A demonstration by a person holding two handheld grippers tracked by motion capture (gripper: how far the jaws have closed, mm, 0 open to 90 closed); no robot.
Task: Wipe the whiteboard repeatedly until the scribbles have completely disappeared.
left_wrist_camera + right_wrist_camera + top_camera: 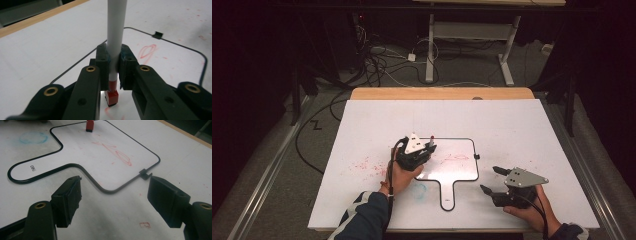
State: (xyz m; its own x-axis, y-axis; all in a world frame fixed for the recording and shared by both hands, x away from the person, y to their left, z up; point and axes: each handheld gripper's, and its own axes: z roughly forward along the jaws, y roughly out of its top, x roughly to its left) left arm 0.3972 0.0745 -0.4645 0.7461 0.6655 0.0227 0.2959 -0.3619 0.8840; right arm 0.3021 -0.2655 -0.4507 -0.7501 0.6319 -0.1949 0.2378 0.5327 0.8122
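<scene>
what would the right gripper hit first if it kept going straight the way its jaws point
Probably the small whiteboard: the right gripper, jaws open and empty, points over bare table toward the board's black rim near its clip. Depth is unclear, so it might touch the table first.

The high view looked forward and down from above the person's side, taking in the whole white worktop (377, 120). The left gripper view sat close over the left hand-held gripper (113, 72), looking along its jaws at the paddle-shaped whiteboard (175, 62) just beyond them. The right gripper view rode the right hand-held gripper (113, 200), low over the worktop, facing that same whiteboard (105, 152). All three views shared the whiteboard and its red scribble (117, 153).
</scene>
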